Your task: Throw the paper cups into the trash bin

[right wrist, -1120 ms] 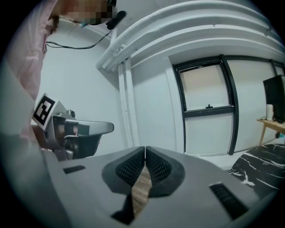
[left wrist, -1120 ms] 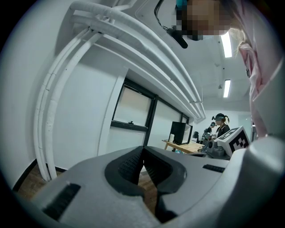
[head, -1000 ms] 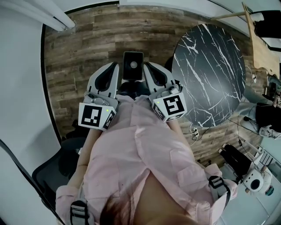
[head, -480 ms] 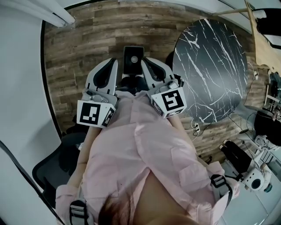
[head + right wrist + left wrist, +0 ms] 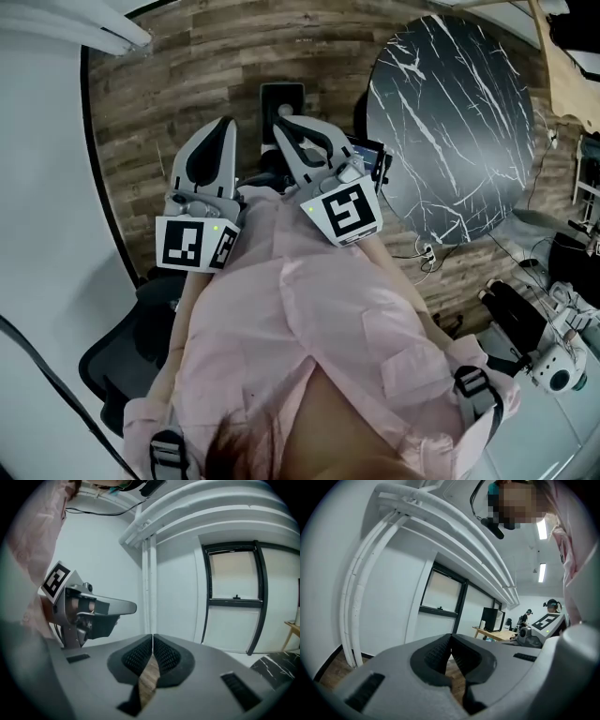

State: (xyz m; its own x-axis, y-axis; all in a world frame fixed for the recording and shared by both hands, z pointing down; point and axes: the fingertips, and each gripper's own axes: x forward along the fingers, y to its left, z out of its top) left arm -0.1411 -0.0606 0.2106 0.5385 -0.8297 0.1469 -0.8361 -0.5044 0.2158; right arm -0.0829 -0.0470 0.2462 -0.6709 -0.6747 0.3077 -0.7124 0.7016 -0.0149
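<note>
Jaws pressed together, nothing held: left gripper (image 5: 451, 638), right gripper (image 5: 153, 638). No paper cups or trash bin visible in any view; dark box (image 5: 281, 94) at top centre unclear. Risk: shut jaws toppling a cup on approach, or clipping table (image 5: 450, 112), upper right.

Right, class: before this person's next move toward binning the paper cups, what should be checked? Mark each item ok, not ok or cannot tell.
1. Left gripper shut, nothing between its jaws: ok.
2. Right gripper shut, nothing between its jaws: ok.
3. Paper cup in sight: not ok, none shows in any view.
4. Trash bin found: cannot tell; the dark rectangular box on the wooden floor might be it.
5. Round black marble table located: ok, to the person's right.
</note>
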